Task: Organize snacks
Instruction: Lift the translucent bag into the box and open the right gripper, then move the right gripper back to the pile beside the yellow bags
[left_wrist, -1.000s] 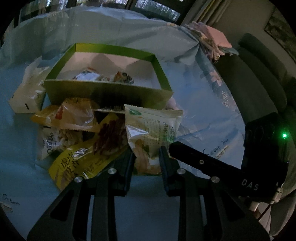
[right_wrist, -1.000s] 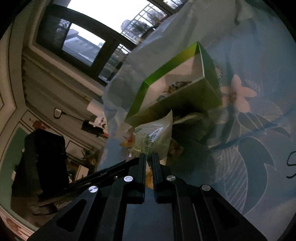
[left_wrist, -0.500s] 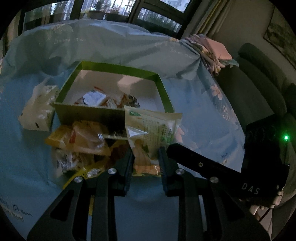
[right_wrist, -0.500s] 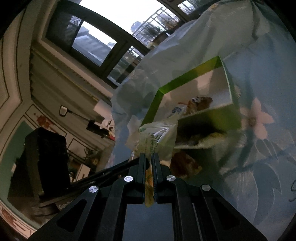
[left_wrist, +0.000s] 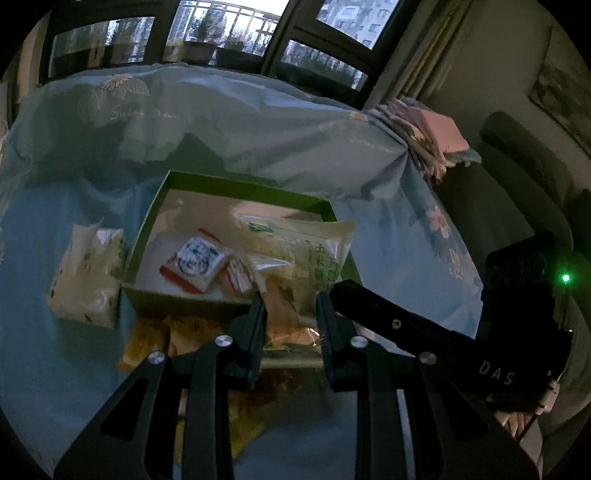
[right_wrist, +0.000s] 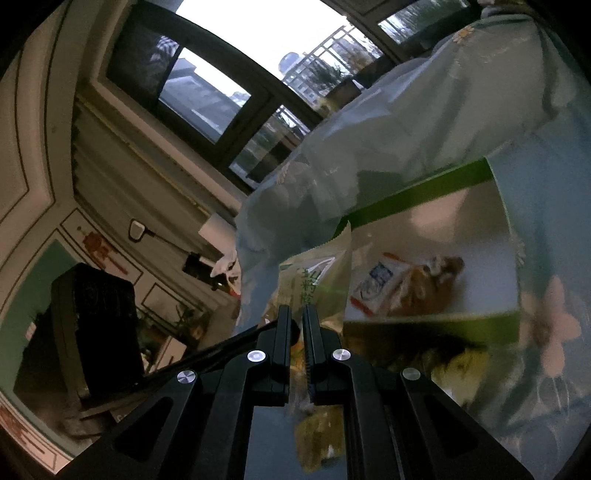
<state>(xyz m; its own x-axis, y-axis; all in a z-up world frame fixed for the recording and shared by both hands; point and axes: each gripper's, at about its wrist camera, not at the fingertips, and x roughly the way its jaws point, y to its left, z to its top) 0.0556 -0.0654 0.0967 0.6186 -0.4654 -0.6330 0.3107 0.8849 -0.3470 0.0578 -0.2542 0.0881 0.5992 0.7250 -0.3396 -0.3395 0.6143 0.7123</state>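
Note:
A pale green snack bag (left_wrist: 306, 258) hangs in the air over the near right part of the open green box (left_wrist: 236, 186). My right gripper (right_wrist: 295, 314) is shut on the bag's edge (right_wrist: 317, 288); its black finger shows in the left wrist view (left_wrist: 388, 321). My left gripper (left_wrist: 290, 306) has the bag's lower end between its fingers with gaps on both sides, so it looks open. Small white-and-orange packets (left_wrist: 195, 264) lie inside the box (right_wrist: 417, 195).
Yellow and orange snack bags (left_wrist: 155, 339) lie on the blue floral cloth (left_wrist: 55, 229) in front of the box. A white tissue pack (left_wrist: 86, 277) sits left of the box. A dark sofa (left_wrist: 524, 177) stands at the right, windows behind.
Both grippers have risen and moved forward with the green bag, from the pile in front of the box to above the box's near right corner.

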